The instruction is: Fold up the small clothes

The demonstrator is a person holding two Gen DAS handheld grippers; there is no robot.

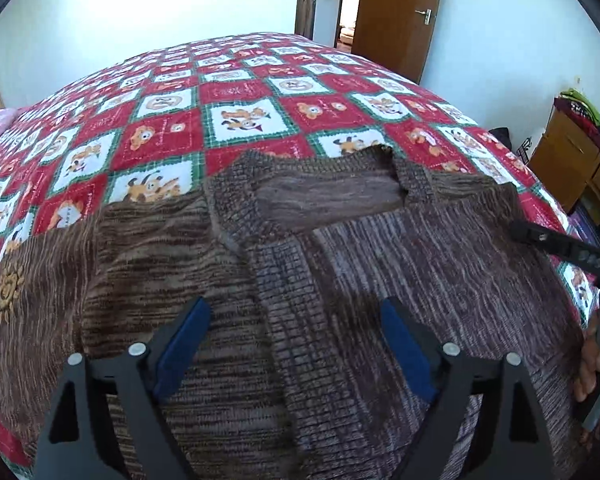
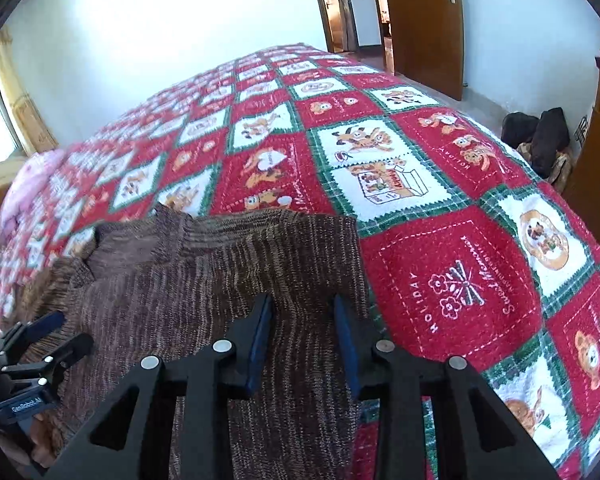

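A brown knitted sweater [image 1: 340, 248] lies flat on the bed, neckline [image 1: 328, 196] toward the far side, with one side panel folded over its middle. An orange sun emblem [image 1: 8, 288] shows on its left part. My left gripper [image 1: 296, 308] hovers over the sweater's lower middle, jaws wide open, nothing between the blue pads. My right gripper [image 2: 302, 304] stands over the sweater's [image 2: 220, 280] right edge, jaws partly open, the knit showing in the gap below. Its black finger [image 1: 560, 248] also shows in the left wrist view, and the left gripper [image 2: 56, 336] shows in the right wrist view.
A red, white and green checked blanket [image 2: 460, 272] covers the bed. A pink pillow [image 2: 32, 184] lies far left. A wooden cabinet [image 1: 572, 160] and dark bags [image 2: 540, 136] stand right of the bed. An open wooden door [image 2: 424, 20] is behind. A hand [image 1: 588, 360] shows at the right edge.
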